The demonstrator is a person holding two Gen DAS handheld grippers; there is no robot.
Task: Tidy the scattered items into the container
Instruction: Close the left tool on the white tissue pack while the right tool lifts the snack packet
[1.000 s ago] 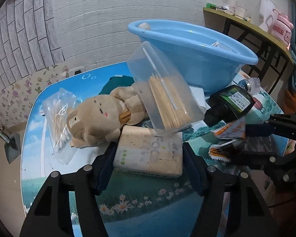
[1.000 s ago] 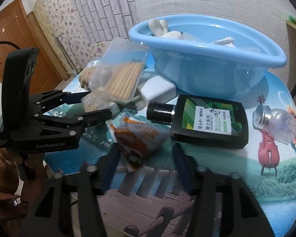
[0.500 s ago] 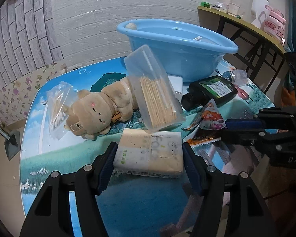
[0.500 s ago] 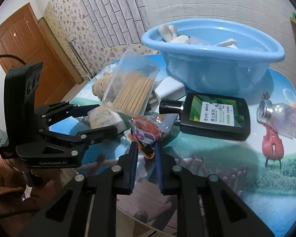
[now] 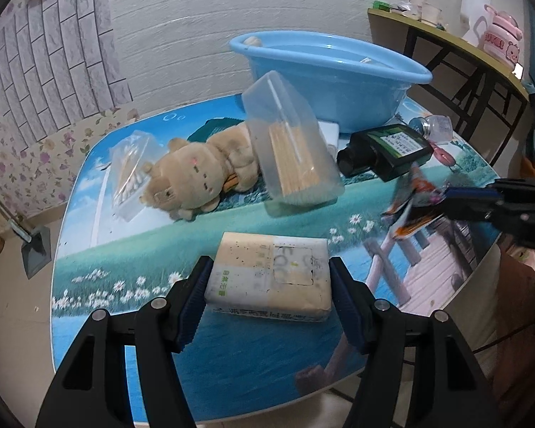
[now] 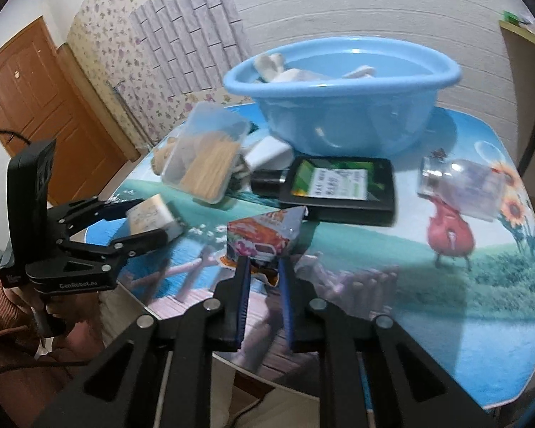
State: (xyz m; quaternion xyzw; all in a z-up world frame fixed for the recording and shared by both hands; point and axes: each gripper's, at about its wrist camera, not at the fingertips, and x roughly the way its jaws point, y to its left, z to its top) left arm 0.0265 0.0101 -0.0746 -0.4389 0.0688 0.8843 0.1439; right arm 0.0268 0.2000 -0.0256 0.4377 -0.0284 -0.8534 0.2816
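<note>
My left gripper (image 5: 269, 281) is shut on a beige tissue pack (image 5: 271, 278) and holds it above the table's near edge; it also shows in the right wrist view (image 6: 153, 215). My right gripper (image 6: 264, 267) is shut on an orange snack packet (image 6: 264, 239), lifted off the table; the packet shows in the left wrist view (image 5: 413, 203). The blue basin (image 5: 335, 71) stands at the back with several white items inside (image 6: 289, 71).
On the table lie a plush bear (image 5: 199, 174), a clear box of wooden sticks (image 5: 292, 146), a bag of cotton swabs (image 5: 128, 174), a dark flat bottle (image 6: 339, 185), a small glass jar (image 6: 460, 185) and a white box (image 6: 267, 153). A shelf (image 5: 446, 35) stands right.
Both grippers have pulled back and up from the clutter, each carrying its item. The right gripper closed on the snack packet and lifted it; the tissue pack came off the pile.
</note>
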